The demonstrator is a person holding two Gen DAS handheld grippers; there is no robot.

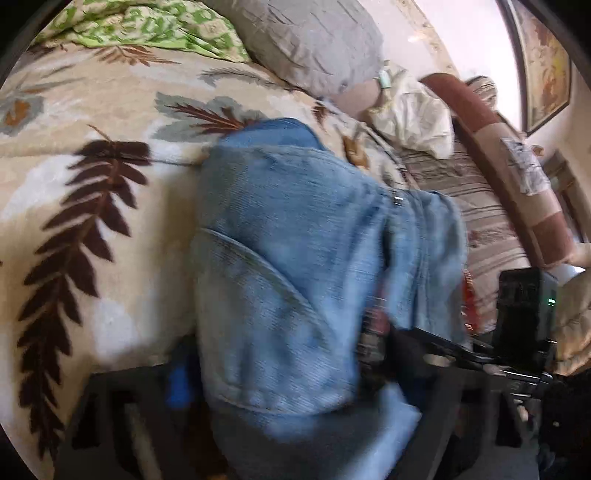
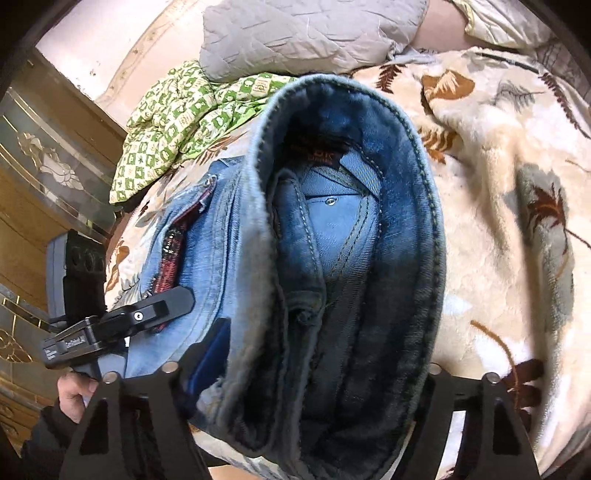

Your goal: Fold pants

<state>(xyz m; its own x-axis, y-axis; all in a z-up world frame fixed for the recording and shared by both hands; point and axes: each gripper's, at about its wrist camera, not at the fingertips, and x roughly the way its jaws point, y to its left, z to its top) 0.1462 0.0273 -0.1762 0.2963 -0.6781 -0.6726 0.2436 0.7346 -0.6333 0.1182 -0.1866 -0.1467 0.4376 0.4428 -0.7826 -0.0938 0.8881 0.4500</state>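
Note:
A folded bundle of light blue jeans (image 1: pixel 288 266) lies on the leaf-patterned blanket (image 1: pixel 92 206). In the left wrist view it fills the gap of my left gripper (image 1: pixel 295 391). The blue pad (image 1: pixel 177 380) of one finger sits against its left side, and denim hides the other finger. In the right wrist view the open waistband of the jeans (image 2: pixel 351 229) faces the camera between the fingers of my right gripper (image 2: pixel 325 373). Its blue pad (image 2: pixel 210 354) presses the left face of the bundle. My left gripper (image 2: pixel 147 314) touches the jeans from the left there.
A grey quilted pillow (image 1: pixel 314 40) and a green checked cloth (image 1: pixel 155 29) lie at the head of the bed. A cream cloth (image 1: pixel 410 110) sits near the brown bed rail (image 1: pixel 491 147). A wooden cabinet (image 2: pixel 44 177) stands beside the bed. A person's hand (image 2: pixel 74 395) holds the left gripper.

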